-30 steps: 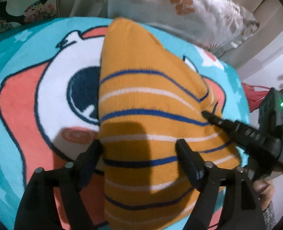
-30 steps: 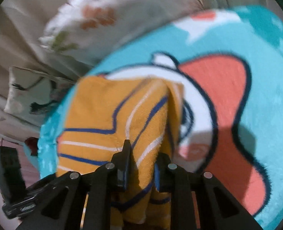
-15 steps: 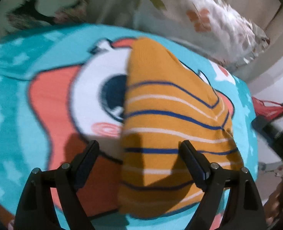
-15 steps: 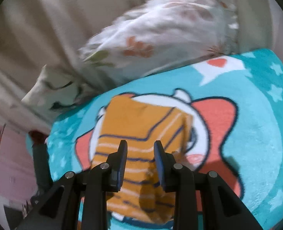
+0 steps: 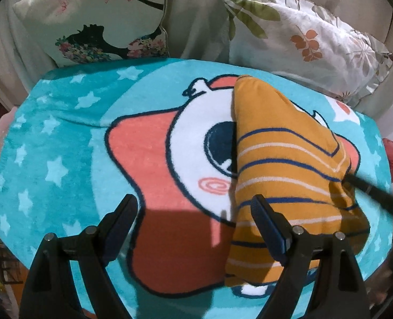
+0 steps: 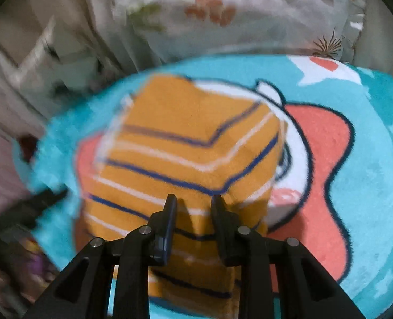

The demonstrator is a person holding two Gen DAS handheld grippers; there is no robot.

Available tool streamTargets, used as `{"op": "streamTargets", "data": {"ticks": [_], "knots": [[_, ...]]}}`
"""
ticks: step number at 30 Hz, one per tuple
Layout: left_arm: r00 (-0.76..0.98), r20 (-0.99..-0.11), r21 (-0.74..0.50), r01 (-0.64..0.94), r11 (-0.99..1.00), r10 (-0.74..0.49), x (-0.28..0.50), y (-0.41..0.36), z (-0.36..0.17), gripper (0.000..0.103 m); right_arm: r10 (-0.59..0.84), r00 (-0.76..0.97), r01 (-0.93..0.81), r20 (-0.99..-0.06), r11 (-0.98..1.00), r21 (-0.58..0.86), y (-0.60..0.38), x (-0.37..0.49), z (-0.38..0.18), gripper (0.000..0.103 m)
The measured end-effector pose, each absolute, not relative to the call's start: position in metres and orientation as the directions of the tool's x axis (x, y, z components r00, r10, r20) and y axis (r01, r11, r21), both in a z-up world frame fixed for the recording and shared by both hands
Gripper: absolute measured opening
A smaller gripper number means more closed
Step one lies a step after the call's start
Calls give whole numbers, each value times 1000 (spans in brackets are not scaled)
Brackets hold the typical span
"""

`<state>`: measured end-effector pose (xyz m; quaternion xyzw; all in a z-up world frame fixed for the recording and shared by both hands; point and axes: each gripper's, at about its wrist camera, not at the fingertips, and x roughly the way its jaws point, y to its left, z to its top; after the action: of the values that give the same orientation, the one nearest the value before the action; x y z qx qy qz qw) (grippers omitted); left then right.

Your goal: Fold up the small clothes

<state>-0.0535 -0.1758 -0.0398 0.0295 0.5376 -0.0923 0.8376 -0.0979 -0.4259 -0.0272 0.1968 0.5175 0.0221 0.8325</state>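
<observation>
The garment (image 5: 284,164) lies folded on the blanket (image 5: 63,143), toward the right of the left wrist view. Behind the blanket two pillows lean: one (image 5: 95,18) at the back left, the other (image 5: 302,37) at the back right, just behind the garment's far tip. The left tongs (image 5: 193,212) hang over the blanket's near part, their right finger in front of the garment's near left edge, their left finger well left of it. The right tongs (image 6: 193,204) sit over the garment's near part; in the left view they reach its right edge.
</observation>
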Motion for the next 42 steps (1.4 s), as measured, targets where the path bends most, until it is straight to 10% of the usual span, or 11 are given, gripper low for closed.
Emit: {"op": "streamTargets", "data": {"ticks": [13, 26, 29, 42], "knots": [[390, -918, 4, 172, 985, -65, -63, -171, -46, 87, 114, 396, 129, -911, 976, 178, -395, -9, -73, 30], [362, -928, -19, 201, 979, -92, -62, -186, -54, 87, 94, 486, 215, -869, 951, 223, -422, -150, -73, 36], [346, -929, -56, 218, 974, -131, -62, -196, -60, 87, 103, 461, 267, -881, 931, 249, -438, -163, -81, 60], [321, -937, -71, 209, 975, -137, -83, -191, -78, 87, 94, 487, 344, -868, 893, 289, -476, -193, -59, 61]]}}
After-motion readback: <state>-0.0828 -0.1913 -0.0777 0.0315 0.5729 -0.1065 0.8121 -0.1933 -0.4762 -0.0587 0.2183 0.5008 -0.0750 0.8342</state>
